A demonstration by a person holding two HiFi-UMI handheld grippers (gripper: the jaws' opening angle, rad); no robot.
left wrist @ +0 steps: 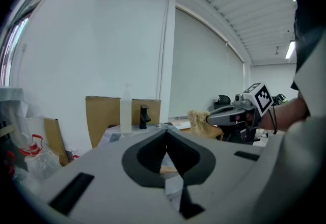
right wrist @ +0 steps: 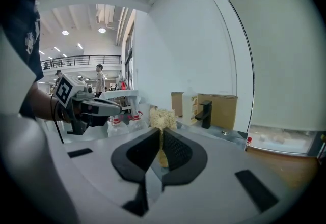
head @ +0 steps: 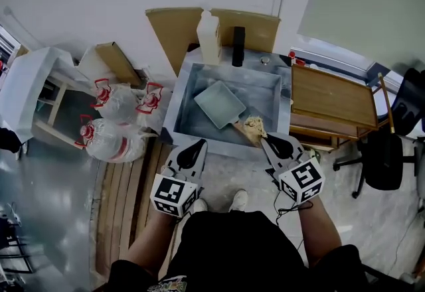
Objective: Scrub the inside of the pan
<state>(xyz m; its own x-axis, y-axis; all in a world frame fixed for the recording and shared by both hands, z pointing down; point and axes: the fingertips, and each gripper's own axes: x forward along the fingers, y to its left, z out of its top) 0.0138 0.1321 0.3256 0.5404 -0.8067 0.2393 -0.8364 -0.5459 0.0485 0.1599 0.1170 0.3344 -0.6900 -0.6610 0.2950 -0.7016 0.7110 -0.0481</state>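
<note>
Sink basin (head: 180,108) holds the pan (head: 219,103), handle toward its near right corner. My left tool (head: 200,144) is closed, empty; my right tool (head: 265,140) is clamped on a scrub pad (head: 254,127).

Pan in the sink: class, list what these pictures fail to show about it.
- Head view: whether the pan is dirty inside; too small.
- Head view: the handle end, behind the sponge.
- Right gripper view: the whole pan, behind the right tongs.
</note>
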